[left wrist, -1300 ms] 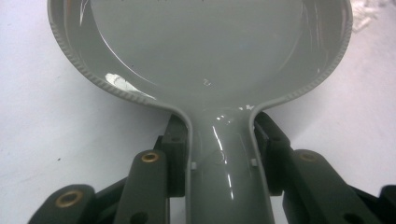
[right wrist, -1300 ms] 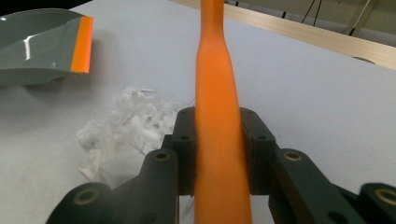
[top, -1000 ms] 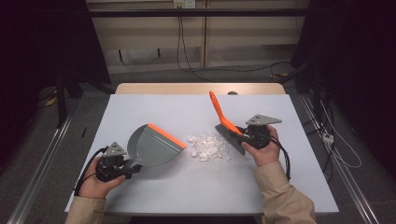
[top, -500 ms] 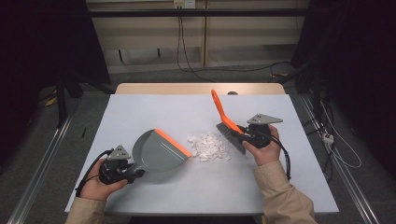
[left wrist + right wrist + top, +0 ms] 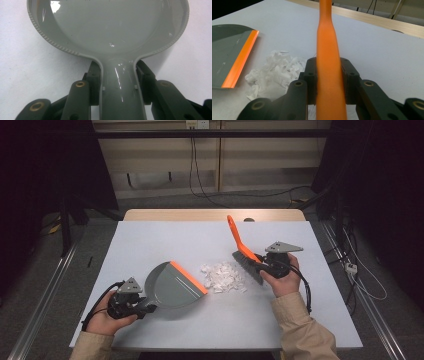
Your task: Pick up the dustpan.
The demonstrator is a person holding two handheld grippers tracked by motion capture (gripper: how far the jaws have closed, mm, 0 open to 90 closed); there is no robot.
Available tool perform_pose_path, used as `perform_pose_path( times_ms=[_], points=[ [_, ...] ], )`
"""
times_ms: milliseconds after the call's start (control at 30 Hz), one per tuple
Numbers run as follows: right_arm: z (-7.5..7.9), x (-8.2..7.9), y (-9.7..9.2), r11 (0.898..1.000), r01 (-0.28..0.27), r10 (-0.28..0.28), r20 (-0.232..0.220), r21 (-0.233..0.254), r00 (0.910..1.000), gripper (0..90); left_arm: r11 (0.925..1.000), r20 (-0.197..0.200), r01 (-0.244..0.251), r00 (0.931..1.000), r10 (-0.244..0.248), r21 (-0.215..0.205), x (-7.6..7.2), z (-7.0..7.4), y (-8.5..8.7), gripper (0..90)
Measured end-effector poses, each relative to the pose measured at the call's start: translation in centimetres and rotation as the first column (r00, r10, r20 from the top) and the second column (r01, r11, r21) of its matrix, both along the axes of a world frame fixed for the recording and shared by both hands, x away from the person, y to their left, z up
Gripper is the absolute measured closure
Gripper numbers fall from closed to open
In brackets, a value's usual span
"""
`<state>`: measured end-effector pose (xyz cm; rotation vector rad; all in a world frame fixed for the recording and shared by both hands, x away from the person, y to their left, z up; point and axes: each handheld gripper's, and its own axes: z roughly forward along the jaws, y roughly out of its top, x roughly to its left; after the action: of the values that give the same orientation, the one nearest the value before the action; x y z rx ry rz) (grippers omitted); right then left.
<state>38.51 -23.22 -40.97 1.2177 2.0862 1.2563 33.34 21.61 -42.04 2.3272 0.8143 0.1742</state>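
Revealing jaws clamping the dustpan (image 5: 107, 32) handle.

White worktop (image 5: 150, 245) sat on a wooden-edged table; grey floor (image 5: 50, 265), metal rails (image 5: 35, 320) both sides, cables (image 5: 200, 175) along the pale back wall (image 5: 150, 160), dark surroundings.

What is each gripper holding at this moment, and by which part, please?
The left gripper clamps the grey dustpan by its handle neck; the right gripper clamps the brush by its orange handle.
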Motion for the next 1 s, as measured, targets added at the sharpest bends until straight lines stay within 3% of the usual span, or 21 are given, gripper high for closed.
perform_pose_path(
  times_ms=[400,1000],
  points=[
    [-0.5,0.3,0.0,1.000,0.021,-0.021,-0.013,-0.007,0.9997,71.7,0.9986,-0.014,0.053,0.9985,-0.053,0.009,-0.2,-0.2,-0.7,63.5],
    [-1.3,0.8,0.6,0.999,0.034,-0.035,-0.019,-0.038,0.9992,71.7,0.9959,-0.023,0.087,0.9960,-0.087,0.025,0.0,-0.5,-1.8,63.4]
  ],
)
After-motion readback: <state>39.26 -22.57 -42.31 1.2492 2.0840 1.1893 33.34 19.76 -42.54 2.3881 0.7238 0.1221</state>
